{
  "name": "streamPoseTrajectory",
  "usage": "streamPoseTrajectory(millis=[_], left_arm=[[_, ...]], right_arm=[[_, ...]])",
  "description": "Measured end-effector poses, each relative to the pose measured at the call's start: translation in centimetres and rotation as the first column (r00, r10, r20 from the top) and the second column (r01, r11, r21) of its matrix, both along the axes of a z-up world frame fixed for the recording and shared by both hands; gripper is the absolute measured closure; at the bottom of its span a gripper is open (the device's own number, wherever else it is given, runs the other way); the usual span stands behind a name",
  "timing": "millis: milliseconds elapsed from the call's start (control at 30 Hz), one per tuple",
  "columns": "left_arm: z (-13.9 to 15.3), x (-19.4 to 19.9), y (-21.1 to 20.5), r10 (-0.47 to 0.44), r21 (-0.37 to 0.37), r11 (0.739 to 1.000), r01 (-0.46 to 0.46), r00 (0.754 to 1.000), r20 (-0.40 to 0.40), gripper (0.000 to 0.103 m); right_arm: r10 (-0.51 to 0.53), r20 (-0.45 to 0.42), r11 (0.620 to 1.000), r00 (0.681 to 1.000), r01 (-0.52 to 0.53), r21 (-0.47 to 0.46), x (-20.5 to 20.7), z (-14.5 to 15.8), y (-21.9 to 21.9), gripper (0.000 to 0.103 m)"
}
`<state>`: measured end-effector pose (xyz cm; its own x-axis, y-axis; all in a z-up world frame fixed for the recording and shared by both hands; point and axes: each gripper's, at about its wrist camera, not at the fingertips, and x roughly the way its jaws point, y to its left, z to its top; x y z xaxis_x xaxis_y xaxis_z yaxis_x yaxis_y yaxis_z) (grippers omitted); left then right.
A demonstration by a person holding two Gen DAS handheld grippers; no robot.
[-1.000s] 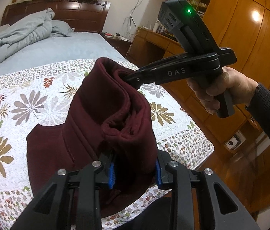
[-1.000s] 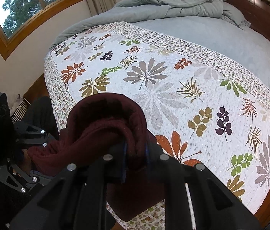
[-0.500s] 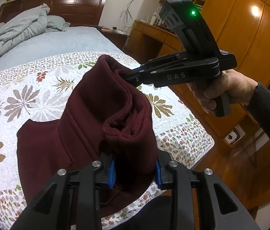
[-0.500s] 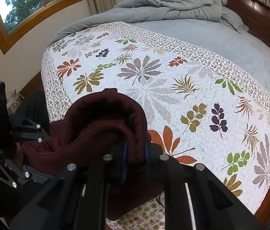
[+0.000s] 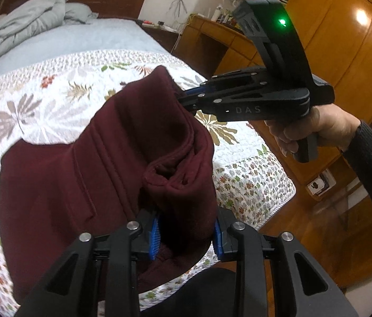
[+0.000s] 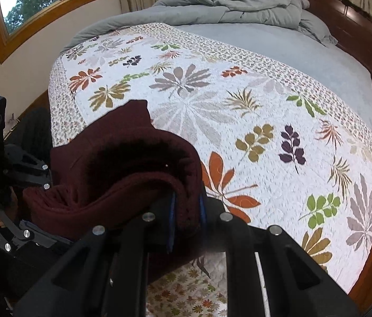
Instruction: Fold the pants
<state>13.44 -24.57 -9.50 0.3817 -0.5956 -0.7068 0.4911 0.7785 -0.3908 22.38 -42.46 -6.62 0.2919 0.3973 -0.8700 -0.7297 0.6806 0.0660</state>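
- The maroon pants (image 5: 101, 174) are held up over the near end of a bed, their lower part draped on the leaf-patterned quilt (image 5: 54, 84).
- One bunched edge of the fabric is clamped between the blue pads of the left gripper (image 5: 186, 233), seen at the bottom of the left wrist view.
- The other edge is pinched by the right gripper (image 5: 186, 100), which is gripped by the person's right hand (image 5: 315, 132); a green light is lit on its body.
- In the right wrist view, the cloth (image 6: 122, 163) is seen closed inside the right gripper (image 6: 186, 216).
- A rumpled grey duvet (image 6: 228, 5) is heaped by the headboard.
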Motion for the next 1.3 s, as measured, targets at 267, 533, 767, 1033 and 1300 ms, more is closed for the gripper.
streamPoseTrajectory(millis=[267,533,767,1033,1300], left_arm=[[-2.1,-0.1,-1.2,0.030,0.002,1.000,-0.029,0.999,-0.045,0.072],[-3.4,-0.1,-2.2,0.049,0.032,0.998,-0.047,0.997,-0.060,0.072],[-4.2,-0.1,-3.0,0.069,0.071,0.995,-0.065,0.996,-0.060,0.072],[-4.6,-1.1,-4.1,0.073,0.137,0.988,-0.070,0.997,-0.017,0.072],[-4.7,-2.1,-5.4,0.066,0.221,0.972,-0.079,0.996,0.064,0.072]], right_arm=[[0.005,0.016,0.999,1.000,-0.004,-0.040,-0.6,-2.3,-1.3,0.089],[0.028,0.031,0.997,0.999,-0.026,-0.070,-1.0,-3.9,-2.2,0.089],[0.024,0.029,0.998,0.999,-0.022,-0.061,-1.1,-5.1,-2.9,0.088],[0.011,0.037,0.998,0.999,-0.009,-0.067,-1.4,-5.8,-3.3,0.088],[-0.005,0.053,0.994,0.999,0.011,-0.113,-1.6,-6.2,-2.7,0.087]])
